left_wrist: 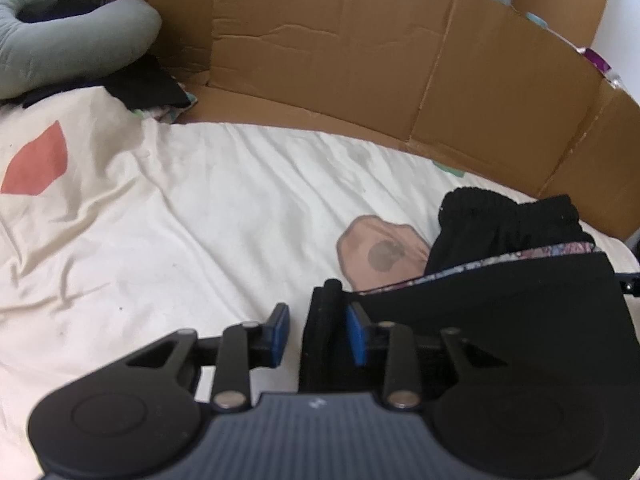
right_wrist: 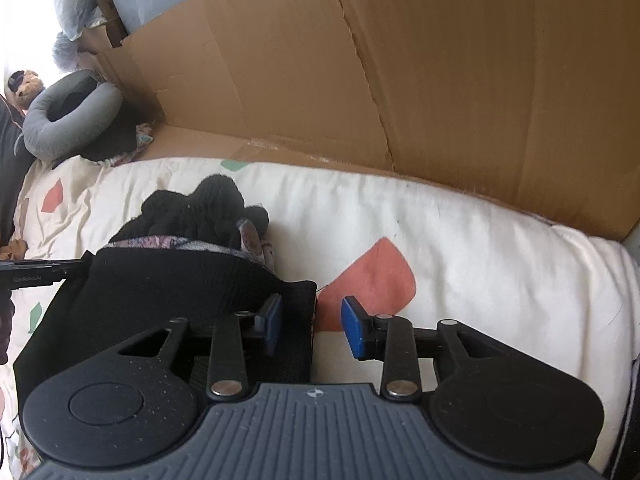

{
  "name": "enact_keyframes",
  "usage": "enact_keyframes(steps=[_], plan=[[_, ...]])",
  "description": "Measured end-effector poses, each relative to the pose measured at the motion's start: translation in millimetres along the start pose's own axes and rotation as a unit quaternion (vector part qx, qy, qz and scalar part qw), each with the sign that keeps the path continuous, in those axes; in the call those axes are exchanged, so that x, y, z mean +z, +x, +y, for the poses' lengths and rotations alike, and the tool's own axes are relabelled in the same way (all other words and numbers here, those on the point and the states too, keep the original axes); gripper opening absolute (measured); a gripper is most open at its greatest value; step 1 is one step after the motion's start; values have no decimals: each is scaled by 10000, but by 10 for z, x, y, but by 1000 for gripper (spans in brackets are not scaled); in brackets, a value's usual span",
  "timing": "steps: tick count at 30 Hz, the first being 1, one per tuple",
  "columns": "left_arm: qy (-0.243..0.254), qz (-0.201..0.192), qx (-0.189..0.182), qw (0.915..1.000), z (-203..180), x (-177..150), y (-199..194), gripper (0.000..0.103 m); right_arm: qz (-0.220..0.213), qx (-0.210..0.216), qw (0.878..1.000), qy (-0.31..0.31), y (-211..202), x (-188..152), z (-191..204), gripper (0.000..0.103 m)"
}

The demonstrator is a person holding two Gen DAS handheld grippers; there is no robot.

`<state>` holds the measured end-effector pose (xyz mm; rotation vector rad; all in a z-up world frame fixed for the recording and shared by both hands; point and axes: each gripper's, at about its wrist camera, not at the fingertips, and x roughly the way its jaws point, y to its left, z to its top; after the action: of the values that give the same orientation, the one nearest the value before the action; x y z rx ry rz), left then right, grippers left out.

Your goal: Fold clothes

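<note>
Black garment point(left_wrist: 500, 312), folded with a patterned lining edge showing, lies on the bed point(left_wrist: 200, 220) in front of a cardboard wall point(left_wrist: 360, 60). Left tongs point(left_wrist: 318, 328) stand partly open, one folded corner between the pads, unpressed. Right tongs point(right_wrist: 314, 326) likewise partly open at the opposite corner; grey pillow point(right_wrist: 72, 120) farther back.

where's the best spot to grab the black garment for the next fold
Probably the flat folded corners nearest the cameras. The black garment lies with a straight folded edge there, while its far end is bunched. Bring the left hand-held gripper and right hand-held gripper in low over the bedsheet, one at each corner, jaws straddling the edge.
</note>
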<state>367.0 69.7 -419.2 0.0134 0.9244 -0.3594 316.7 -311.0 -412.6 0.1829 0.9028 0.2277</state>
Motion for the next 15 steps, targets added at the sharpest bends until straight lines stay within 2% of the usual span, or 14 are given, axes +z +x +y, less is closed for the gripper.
enact_keyframes(steps=[6,8,11,15], plan=[[61,22,-54,10000,-37,-22,33,28,104,-33,9999,-52,122,-53,47,39],[83,40,-75,9999,-46,-21,44,28,91,-77,9998,-179,150,-76,85,39],[121,61,-80,9999,-68,-20,58,28,46,-268,9969,-736,191,-117,228,39],[180,98,-109,9997,-103,-18,82,28,97,-302,9960,-837,235,-108,276,36]])
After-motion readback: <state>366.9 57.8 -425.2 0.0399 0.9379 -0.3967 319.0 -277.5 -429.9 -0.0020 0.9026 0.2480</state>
